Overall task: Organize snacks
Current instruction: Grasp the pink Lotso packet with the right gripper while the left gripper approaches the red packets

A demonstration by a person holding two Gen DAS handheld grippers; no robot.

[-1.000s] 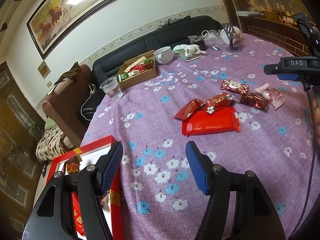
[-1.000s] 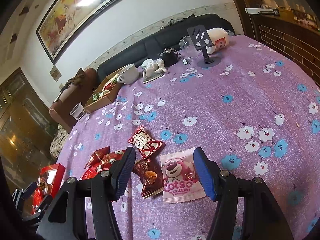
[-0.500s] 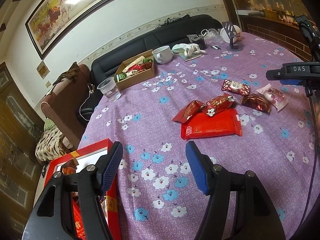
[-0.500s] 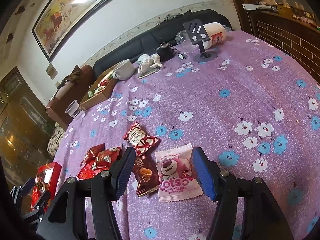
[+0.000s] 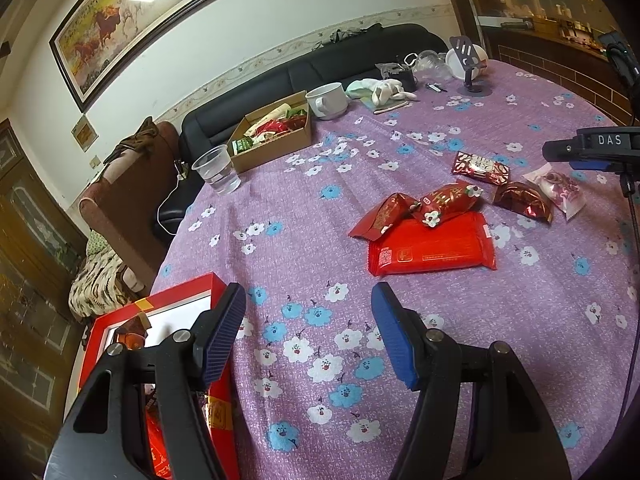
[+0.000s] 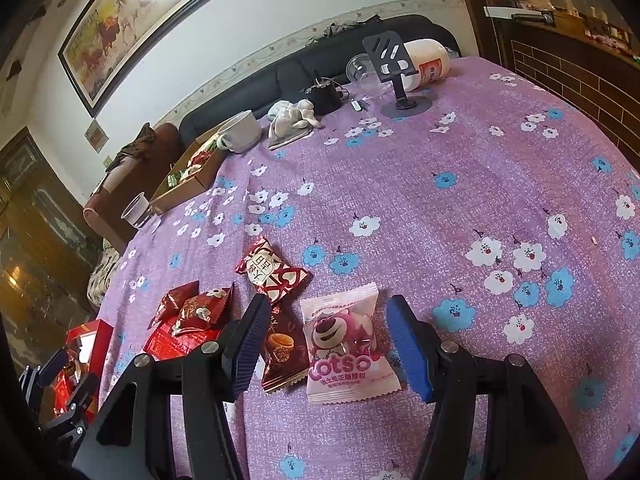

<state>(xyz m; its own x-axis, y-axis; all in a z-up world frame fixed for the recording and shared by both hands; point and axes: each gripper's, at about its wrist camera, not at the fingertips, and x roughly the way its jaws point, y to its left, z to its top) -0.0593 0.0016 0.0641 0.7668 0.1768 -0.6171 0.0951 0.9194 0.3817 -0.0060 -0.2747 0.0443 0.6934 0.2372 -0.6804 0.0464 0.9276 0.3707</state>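
Left wrist view shows, at the far left, a red box point(image 5: 180, 292) at the edge of the table, with small snack packets inside it. Over the box rim and the purple flowered tablecloth point(image 5: 304, 208) hangs the left gripper point(image 5: 308, 312); its 2 blue pads stand apart and nothing is between them. Further back are a plastic cup point(image 5: 216, 168), a cardboard box point(image 5: 276, 130) with mixed snacks and a white mug point(image 5: 328, 100). To the right of the middle lies a big flat red packet point(image 5: 432, 250), with 2 smaller red packets resting on its far edge. More to the right are a dark red candy packet point(image 5: 480, 168), a brown packet point(image 5: 522, 198) and a pink packet point(image 5: 560, 192), close together. Right wrist view shows the same heap of red packets at the left, then the brown packet point(image 6: 282, 344) and the pink packet point(image 6: 344, 344) side by side. The right gripper point(image 6: 324, 328) is over them with its jaws apart; the pink packet lies between the pads, but they do not press it. A black phone stand point(image 6: 396, 76) is at the far side of the table.
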